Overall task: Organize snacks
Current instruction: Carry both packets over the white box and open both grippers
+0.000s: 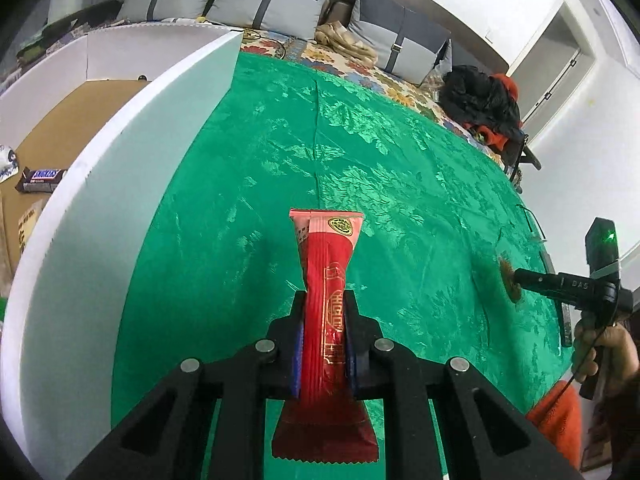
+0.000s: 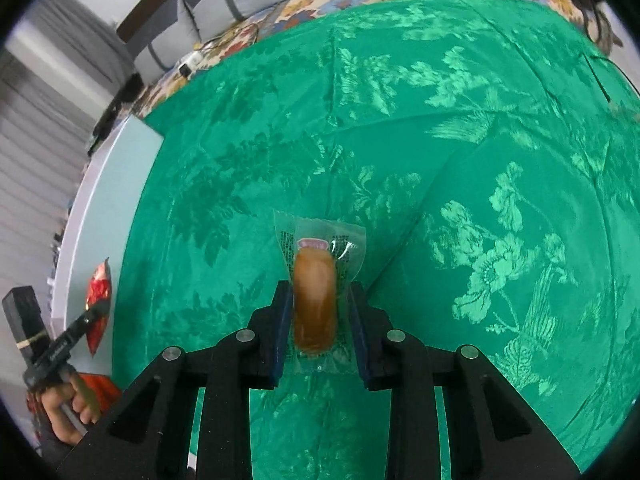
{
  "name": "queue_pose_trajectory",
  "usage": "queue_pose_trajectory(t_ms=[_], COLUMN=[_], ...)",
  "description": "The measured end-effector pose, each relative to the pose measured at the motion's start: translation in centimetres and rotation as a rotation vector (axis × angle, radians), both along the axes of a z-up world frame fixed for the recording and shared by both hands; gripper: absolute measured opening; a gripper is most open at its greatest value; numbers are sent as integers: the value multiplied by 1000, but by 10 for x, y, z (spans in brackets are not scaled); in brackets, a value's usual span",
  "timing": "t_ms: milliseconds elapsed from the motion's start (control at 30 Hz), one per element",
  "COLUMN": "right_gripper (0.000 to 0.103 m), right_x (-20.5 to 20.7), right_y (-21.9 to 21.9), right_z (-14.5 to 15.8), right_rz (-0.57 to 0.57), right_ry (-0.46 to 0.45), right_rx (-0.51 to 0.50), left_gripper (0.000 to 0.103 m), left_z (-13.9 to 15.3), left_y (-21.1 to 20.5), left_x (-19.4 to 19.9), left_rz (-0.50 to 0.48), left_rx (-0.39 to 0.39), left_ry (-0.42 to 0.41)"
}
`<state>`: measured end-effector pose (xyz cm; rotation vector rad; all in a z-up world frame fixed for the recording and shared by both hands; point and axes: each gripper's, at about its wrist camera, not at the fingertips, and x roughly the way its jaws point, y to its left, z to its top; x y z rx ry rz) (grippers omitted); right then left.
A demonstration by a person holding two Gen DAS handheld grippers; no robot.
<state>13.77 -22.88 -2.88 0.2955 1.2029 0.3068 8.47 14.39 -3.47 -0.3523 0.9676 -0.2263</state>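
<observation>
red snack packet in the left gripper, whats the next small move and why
Probably carry the red snack packet left over the white box wall. The left gripper is shut on it above the green cloth, and a chocolate bar already lies inside.

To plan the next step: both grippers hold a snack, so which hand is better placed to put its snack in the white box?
Left. The white box stands right beside the left gripper holding the red packet.

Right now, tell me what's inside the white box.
White box: a Snickers bar lies on its brown floor, with part of a blue-and-white wrapper at the edge. The near wall hides the rest.
</observation>
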Motion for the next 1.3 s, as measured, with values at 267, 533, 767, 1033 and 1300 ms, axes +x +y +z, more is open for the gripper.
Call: queue_pose_trajectory(t_ms=[267, 533, 767, 1033, 1300], right_gripper=[29, 29, 30, 31, 51], right_x=[-3, -3, -1, -15, -23], right_y=[12, 68, 164, 309, 414], right_z=[17, 79, 145, 170, 128], right_rz=[4, 129, 299, 541, 641], right_ry=[-36, -149, -252, -261, -292], right_rx=[74, 131, 250, 313, 137], left_gripper=[15, 15, 15, 15, 56], left_z=[40, 100, 132, 97, 70], left_y=[0, 55, 155, 227, 238], left_x=[-13, -28, -39, -56, -57], left_rz=[-1, 92, 256, 371, 398], left_rx=[-47, -97, 27, 130, 166], left_ry=[-63, -159, -187, -77, -45])
